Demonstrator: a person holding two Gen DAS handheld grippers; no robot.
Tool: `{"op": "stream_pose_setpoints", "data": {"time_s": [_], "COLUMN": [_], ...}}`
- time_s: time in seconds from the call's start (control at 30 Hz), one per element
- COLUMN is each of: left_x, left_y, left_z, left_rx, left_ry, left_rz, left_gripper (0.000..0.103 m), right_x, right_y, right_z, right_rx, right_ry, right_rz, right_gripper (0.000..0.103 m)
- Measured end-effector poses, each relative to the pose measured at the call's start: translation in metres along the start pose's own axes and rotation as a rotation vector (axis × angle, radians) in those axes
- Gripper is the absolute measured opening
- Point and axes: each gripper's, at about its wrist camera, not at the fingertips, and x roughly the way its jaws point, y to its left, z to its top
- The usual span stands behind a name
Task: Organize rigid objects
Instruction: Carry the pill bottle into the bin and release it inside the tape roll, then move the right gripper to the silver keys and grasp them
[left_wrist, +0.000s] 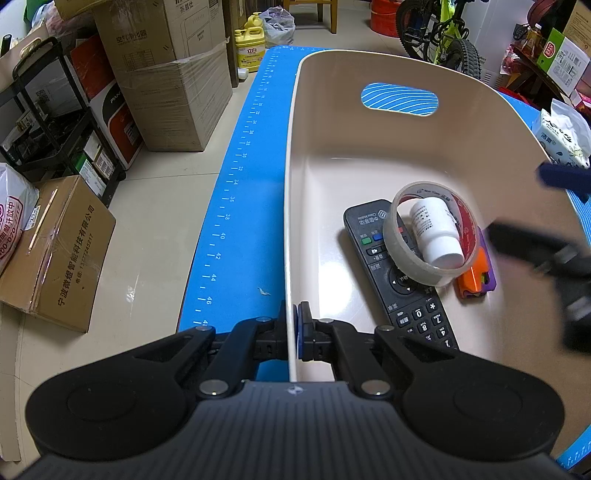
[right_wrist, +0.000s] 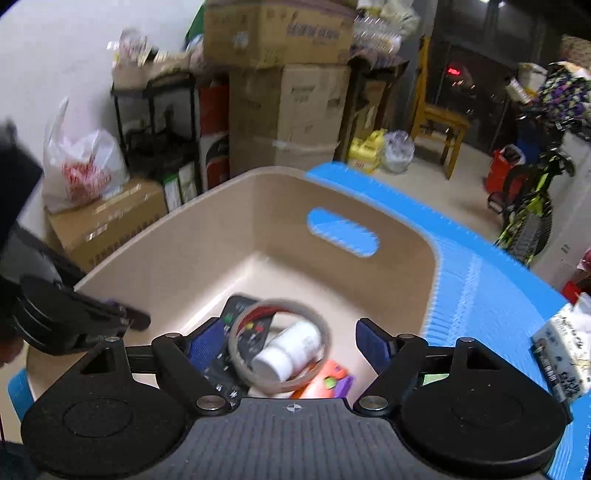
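Observation:
A beige plastic bin (left_wrist: 332, 122) with a handle slot stands on a blue mat (left_wrist: 251, 192). Inside lie a black remote control (left_wrist: 402, 291), a tape roll (left_wrist: 410, 254), a white bottle (left_wrist: 436, 232) resting through the roll, and an orange and purple toy (left_wrist: 478, 273). My left gripper (left_wrist: 294, 325) is shut on the bin's left rim. My right gripper (right_wrist: 284, 339) is open and empty, held above the bin's contents: tape roll (right_wrist: 243, 350), bottle (right_wrist: 291, 350), remote (right_wrist: 236, 310), toy (right_wrist: 332, 380). It shows blurred at the right of the left wrist view (left_wrist: 546, 251).
A tissue pack (right_wrist: 565, 350) lies on the mat right of the bin (right_wrist: 184, 236). Cardboard boxes (left_wrist: 166, 74), a black shelf (left_wrist: 48, 122), plastic bags, yellow jugs (left_wrist: 251, 40), a wooden chair (right_wrist: 439, 125) and a bicycle (left_wrist: 443, 33) stand on the floor around.

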Motion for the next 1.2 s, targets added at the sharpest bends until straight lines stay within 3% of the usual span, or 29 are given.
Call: {"op": "stream_pose_setpoints", "data": {"time_s": [0.33,0.67,0.97,1.2], "left_x": [0.0,0.0,0.0,0.0], "left_y": [0.0,0.0,0.0,0.0], "left_z": [0.0,0.0,0.0,0.0], "left_rx": [0.001,-0.001,0.0,0.0], "left_ry": [0.0,-0.001,-0.001,-0.001], "left_rz": [0.0,-0.001,-0.001,0.0], "left_gripper": [0.004,0.004,0.004,0.004], "right_x": [-0.044,-0.017,0.022,0.04], "right_y": [-0.06,-0.097,-0.091,-0.083], "right_z": [-0.017,-0.071,-0.104,-0.118], "right_rx": [0.086,0.114,0.1,0.102], "right_ry": [-0.114,-0.004,0.102,0.137], "right_rz": [-0.095,-0.143,-0.053,0.0], "right_gripper": [0.082,0.078,0.071,0.058]}}
